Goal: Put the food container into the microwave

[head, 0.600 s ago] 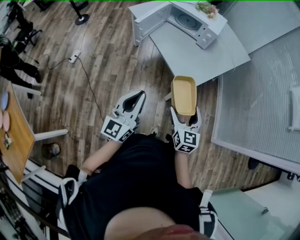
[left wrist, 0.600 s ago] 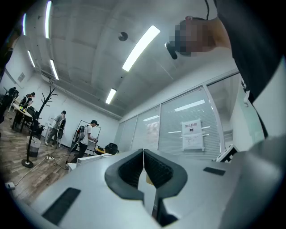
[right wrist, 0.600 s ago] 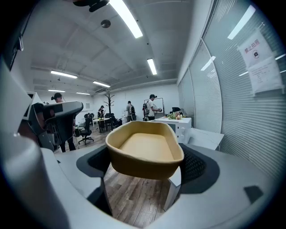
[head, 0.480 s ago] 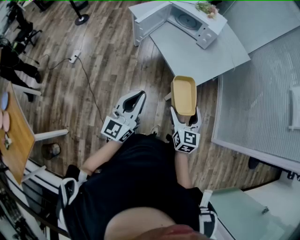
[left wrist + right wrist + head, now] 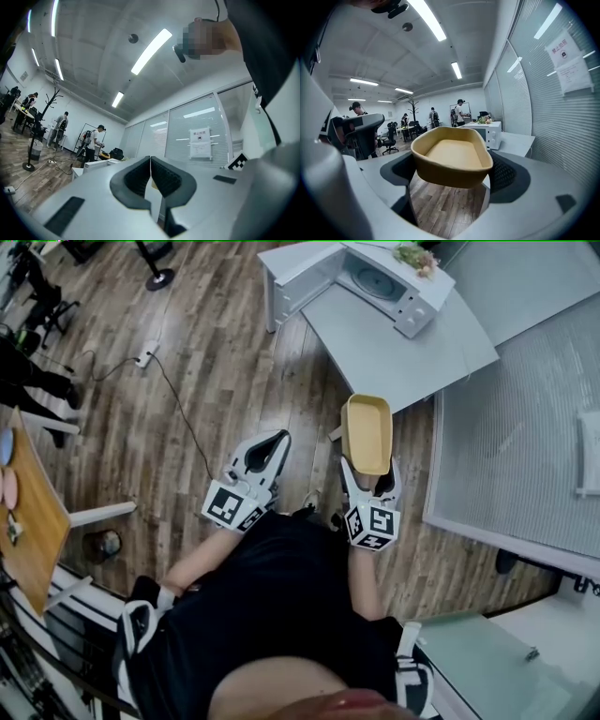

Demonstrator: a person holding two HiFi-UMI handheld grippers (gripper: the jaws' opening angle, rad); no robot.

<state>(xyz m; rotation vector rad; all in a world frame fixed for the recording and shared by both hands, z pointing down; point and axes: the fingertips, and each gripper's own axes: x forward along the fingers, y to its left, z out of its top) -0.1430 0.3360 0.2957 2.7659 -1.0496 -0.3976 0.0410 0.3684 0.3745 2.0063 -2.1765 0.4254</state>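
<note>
A tan, empty food container (image 5: pixel 367 432) is held level above the wood floor, and my right gripper (image 5: pixel 367 480) is shut on its near end. In the right gripper view the container (image 5: pixel 452 159) fills the space between the jaws. The white microwave (image 5: pixel 361 279) stands with its door (image 5: pixel 298 277) swung open at the far end of a grey table (image 5: pixel 398 343), well ahead of the container; it appears small in the right gripper view as the microwave (image 5: pixel 487 131). My left gripper (image 5: pixel 265 452) hangs shut and empty to the left, and my left gripper (image 5: pixel 150 165) shows its pads touching.
A glass partition with blinds (image 5: pixel 525 418) runs along the right. A power strip and cable (image 5: pixel 146 357) lie on the floor at left. A wooden table (image 5: pixel 28 512) stands at far left, with a small bin (image 5: pixel 101 543) beside it. People stand far off in the room.
Both grippers and the container have shifted slightly down in the head view, and the microwave table sits a bit closer. Grips are unchanged.
</note>
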